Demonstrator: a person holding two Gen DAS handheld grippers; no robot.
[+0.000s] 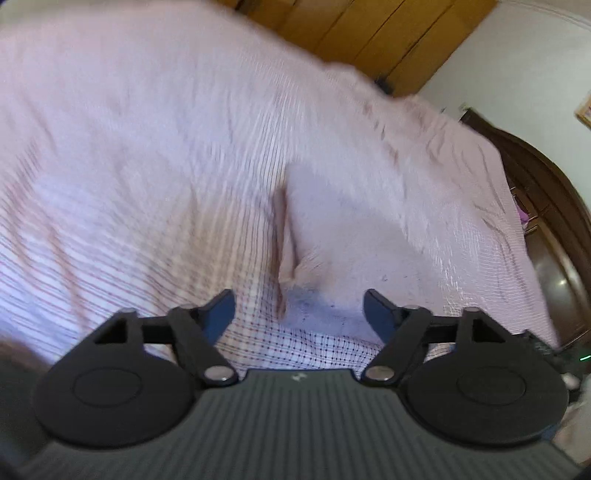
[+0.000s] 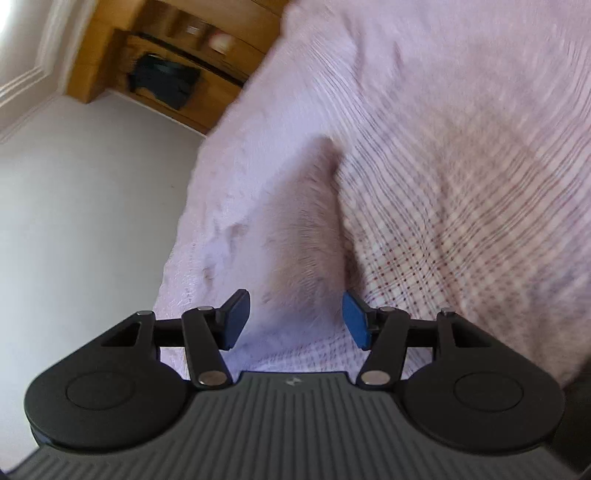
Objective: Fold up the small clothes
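Observation:
A small pale pink garment point(image 1: 343, 221) lies on the checked pink bedsheet point(image 1: 129, 184), blurred by motion, with a fold ridge along its left edge. My left gripper point(image 1: 299, 314) is open and empty, just in front of the garment's near end. In the right wrist view the same pale garment point(image 2: 295, 229) runs up the middle, along the bed's left side. My right gripper point(image 2: 295, 319) is open and empty, with its jaws standing either side of the garment's near end, above the cloth.
The bedsheet point(image 2: 461, 184) fills most of both views. A wooden wardrobe point(image 1: 369, 26) stands beyond the bed. A dark wooden headboard point(image 1: 554, 221) lies at the right. The white floor point(image 2: 92, 221) and a wooden shelf unit point(image 2: 166, 66) lie left of the bed.

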